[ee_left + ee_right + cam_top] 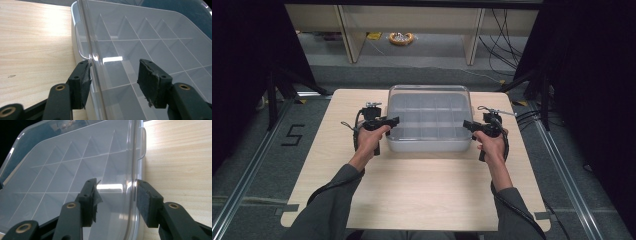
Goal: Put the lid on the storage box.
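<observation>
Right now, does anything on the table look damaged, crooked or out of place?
The pads on both grippers look worn: the left gripper has a chipped, frayed pad, and the right gripper has a torn flap on its pad. The clear divided box sits square, lid on.

Compartment box (pixel 430 120) on table (pixel 422 190), grippers flanking

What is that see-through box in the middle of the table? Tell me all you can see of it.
The clear plastic box is shallow and rectangular, with rounded corners and a transparent lid. Thin walls divide its inside into a grid of empty compartments. It lies flat at the far middle of the wooden table. The left hand-held gripper and the right hand-held gripper straddle its side edges.
</observation>
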Action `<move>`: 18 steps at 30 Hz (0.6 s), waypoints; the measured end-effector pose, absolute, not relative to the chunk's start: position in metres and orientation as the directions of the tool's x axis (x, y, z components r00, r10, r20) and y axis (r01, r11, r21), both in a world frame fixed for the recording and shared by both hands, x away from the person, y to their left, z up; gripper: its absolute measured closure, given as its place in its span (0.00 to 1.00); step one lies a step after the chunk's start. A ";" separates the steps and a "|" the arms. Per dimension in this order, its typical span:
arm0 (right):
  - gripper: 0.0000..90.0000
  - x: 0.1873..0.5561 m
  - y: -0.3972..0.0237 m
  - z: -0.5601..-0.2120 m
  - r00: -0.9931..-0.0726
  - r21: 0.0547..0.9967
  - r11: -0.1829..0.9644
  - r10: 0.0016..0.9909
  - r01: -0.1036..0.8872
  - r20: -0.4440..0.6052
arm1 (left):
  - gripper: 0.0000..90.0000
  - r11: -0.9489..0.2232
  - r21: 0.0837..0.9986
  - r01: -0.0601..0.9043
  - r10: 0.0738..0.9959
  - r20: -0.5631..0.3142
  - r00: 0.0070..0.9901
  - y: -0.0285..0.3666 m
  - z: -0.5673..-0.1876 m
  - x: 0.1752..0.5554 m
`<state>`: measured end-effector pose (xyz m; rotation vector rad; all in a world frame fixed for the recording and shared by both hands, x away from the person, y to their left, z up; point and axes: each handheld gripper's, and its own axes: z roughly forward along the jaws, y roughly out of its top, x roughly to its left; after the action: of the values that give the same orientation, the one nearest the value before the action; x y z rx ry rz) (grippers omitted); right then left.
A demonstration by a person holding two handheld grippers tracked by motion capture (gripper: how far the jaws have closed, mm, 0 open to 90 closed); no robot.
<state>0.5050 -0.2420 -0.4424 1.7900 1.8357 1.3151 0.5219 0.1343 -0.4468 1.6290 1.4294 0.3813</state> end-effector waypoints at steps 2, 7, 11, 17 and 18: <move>0.60 0.505 -0.241 -0.442 -0.204 0.730 -0.165 0.899 0.664 0.388 | 0.48 0.083 0.777 0.624 0.903 -0.323 0.282 0.134 -0.447 0.522; 0.58 0.507 -0.244 -0.443 -0.229 0.758 -0.120 0.913 0.642 0.339 | 0.48 0.076 0.776 0.626 0.904 -0.318 0.286 0.132 -0.447 0.521; 0.54 0.506 -0.243 -0.443 -0.223 0.762 -0.109 0.921 0.639 0.319 | 0.48 0.075 0.778 0.624 0.903 -0.319 0.288 0.129 -0.448 0.521; 0.48 0.509 -0.242 -0.451 -0.159 0.694 -0.192 0.899 0.694 0.408 | 0.46 0.101 0.770 0.630 0.897 -0.345 0.277 0.127 -0.448 0.521; 0.48 0.510 -0.242 -0.453 -0.172 0.710 -0.185 0.901 0.680 0.399 | 0.47 0.095 0.773 0.628 0.899 -0.337 0.279 0.127 -0.448 0.521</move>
<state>0.5098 -0.2423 -0.4534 1.8387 1.8233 1.2838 0.5210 0.1273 -0.4482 1.6172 1.4336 0.3656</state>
